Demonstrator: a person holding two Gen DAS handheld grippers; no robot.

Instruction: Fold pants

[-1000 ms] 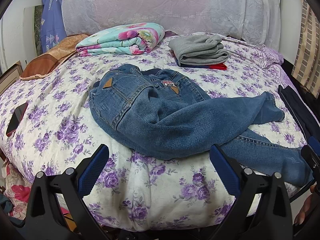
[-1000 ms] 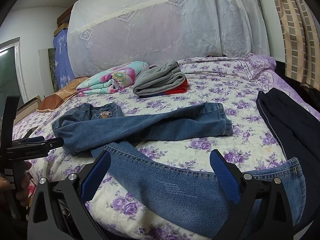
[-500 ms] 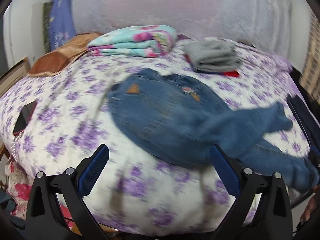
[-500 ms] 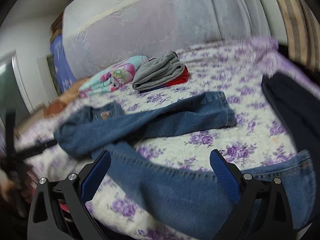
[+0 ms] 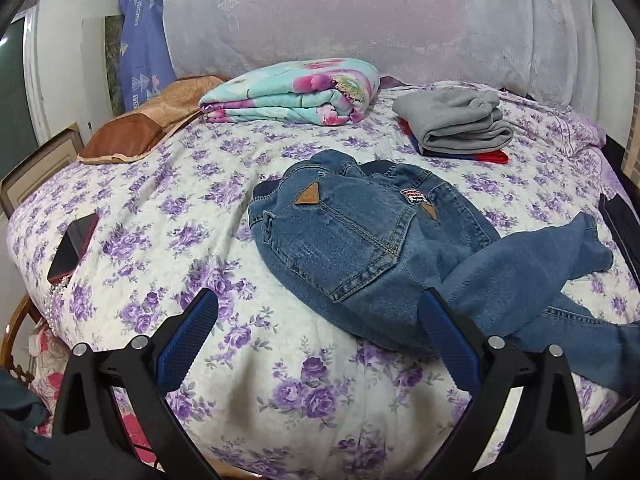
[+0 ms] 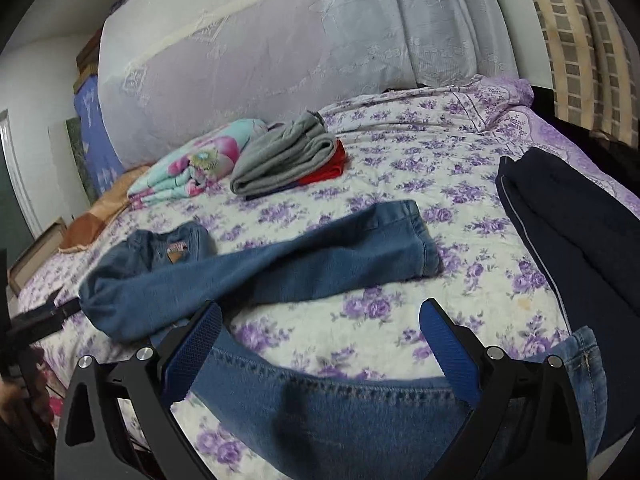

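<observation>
The blue jeans (image 5: 360, 248) lay crumpled on the floral bedspread (image 5: 168, 208), waist toward the far side (back pockets up), one leg crossing the other at the right. The left gripper (image 5: 318, 332) hovered at the near edge with fingers apart, holding nothing. The right gripper (image 6: 320, 340) was also spread wide, just above the near leg. A folded grey garment (image 5: 460, 126) sat farther back.

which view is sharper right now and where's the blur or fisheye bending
Left wrist view: sharp; jeans stitching crisp, bed edge bowed by the fisheye. Right wrist view: softer; near jeans leg smeared, curtain bent at the rim.
</observation>
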